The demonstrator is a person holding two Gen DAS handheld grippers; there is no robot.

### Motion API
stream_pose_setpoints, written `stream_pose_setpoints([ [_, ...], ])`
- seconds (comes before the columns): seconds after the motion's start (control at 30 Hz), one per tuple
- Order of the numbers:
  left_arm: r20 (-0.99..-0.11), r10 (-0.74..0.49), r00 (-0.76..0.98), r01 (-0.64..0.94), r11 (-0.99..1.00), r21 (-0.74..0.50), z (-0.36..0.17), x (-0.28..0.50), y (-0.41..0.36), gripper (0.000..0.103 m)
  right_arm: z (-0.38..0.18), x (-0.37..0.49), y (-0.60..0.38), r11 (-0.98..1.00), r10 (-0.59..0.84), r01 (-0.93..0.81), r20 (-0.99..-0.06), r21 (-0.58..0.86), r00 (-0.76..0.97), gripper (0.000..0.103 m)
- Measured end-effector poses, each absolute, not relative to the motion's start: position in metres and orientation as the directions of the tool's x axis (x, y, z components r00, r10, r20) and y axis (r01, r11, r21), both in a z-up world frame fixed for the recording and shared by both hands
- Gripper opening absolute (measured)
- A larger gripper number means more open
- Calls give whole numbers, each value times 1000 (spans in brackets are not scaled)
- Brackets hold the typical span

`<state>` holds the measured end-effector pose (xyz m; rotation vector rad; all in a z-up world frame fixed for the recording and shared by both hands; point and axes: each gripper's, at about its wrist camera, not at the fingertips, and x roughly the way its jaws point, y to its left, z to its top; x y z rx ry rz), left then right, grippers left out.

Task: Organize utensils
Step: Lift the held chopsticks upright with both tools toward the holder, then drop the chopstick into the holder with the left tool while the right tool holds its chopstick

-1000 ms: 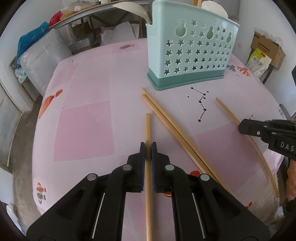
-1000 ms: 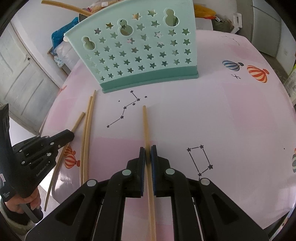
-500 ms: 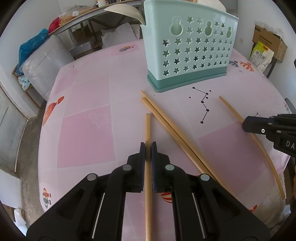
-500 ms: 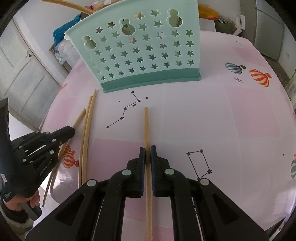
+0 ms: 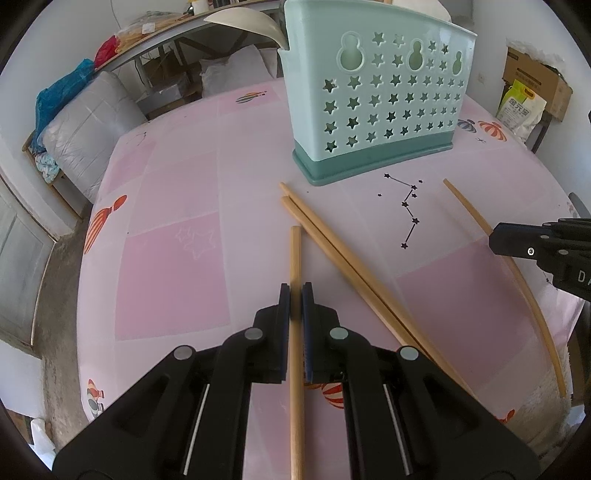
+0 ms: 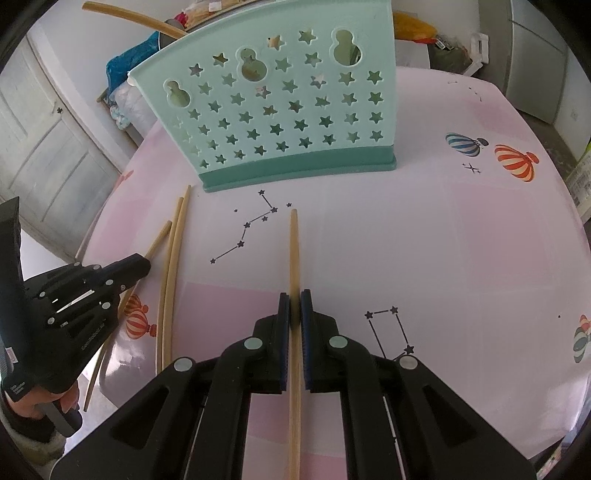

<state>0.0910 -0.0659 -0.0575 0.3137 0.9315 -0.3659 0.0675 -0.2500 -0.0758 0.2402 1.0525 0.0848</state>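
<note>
The left hand-held gripper [image 5: 295, 295] is clamping a wooden chopstick [image 5: 295, 258] between its two pads, the jaws drawn in until only the stick's width is separating them. The stick is running straight out ahead between the fingers, its far tip pointing toward the mint-green utensil holder [image 5: 376, 107] but stopping well short of it. The right hand-held gripper [image 6: 294, 301] is likewise squeezing a second chopstick [image 6: 293, 251], jaws narrowed to the stick's thickness, the tip aiming at the holder's dark green base.

Between the two grippers a loose pair of chopsticks [image 5: 343, 258] is lying side by side on the pink tabletop [image 5: 173, 266], slanting away from the holder's near corner; their near ends are passing just beside the left gripper's right finger.

The holder is standing upright near the far side of the tabletop, with a pale spoon [image 5: 243, 20] sticking out of its left end. Open cloth is stretching to the left of the left gripper and to the right of the right gripper. The tabletop's rounded edge is curving close beneath both grippers, and the left gripper is sitting over that near edge in the right wrist view.
</note>
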Motion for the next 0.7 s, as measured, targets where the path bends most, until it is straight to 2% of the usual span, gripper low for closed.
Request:
stream_pose_setpoints([
  [0.13,-820,-186,542,435,897,84,-57,94,-63,5,-78,68,-250,969,189,47,-851,242,490,6],
  [0.3,-777,-297,554,418,907,-48,-32,97,-41,5,-78,68,-251,969,188,50,-849,244,494,6],
  [0.5,-634,-489,599,438,863,-252,40,91,1,5,-77,67,-251,966,193,52,-843,253,502,6],
  [0.7,-456,-609,649,485,793,-369,107,90,23,5,-78,65,-253,961,209,53,-835,272,509,6],
])
